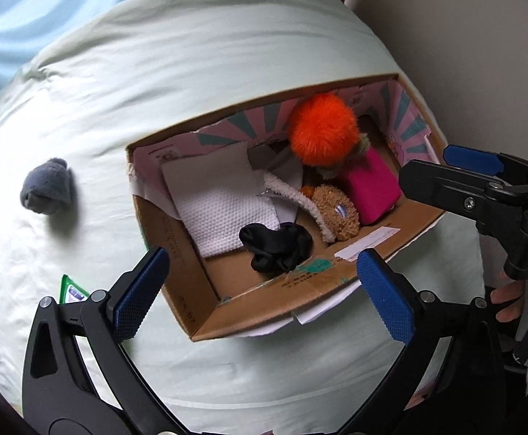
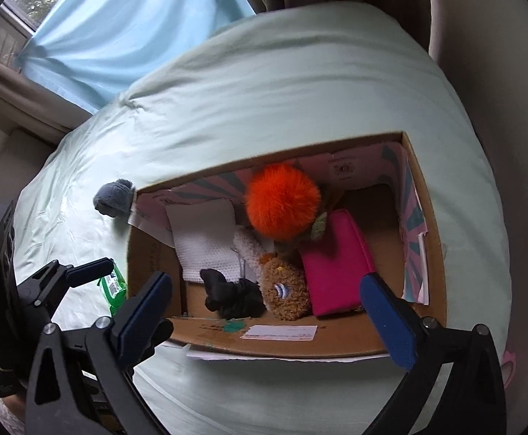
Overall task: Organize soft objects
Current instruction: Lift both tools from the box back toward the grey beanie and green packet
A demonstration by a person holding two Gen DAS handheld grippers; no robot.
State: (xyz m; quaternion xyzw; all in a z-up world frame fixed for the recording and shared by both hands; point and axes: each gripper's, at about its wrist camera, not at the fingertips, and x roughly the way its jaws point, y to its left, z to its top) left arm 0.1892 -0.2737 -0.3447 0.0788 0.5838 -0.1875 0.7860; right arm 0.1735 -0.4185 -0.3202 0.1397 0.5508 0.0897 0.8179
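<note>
Both grippers, left gripper and right gripper, gape wide and empty over a cardboard box holding a black scrunchie, brown plush and fluffy orange pompom. A grey plush lies outside, left of the box, on the pale green bedding.

Lighting: soft daylight from the glass window behind the pale blue curtain. Shadows: faint, inside the brown cardboard box. Quality: slight blur; fisheye bending, dark vignetted corners.

An open brown cardboard box sat on the pale green duvet; a small grey plush toy lay left of it; a fluffy orange pompom rested inside.
</note>
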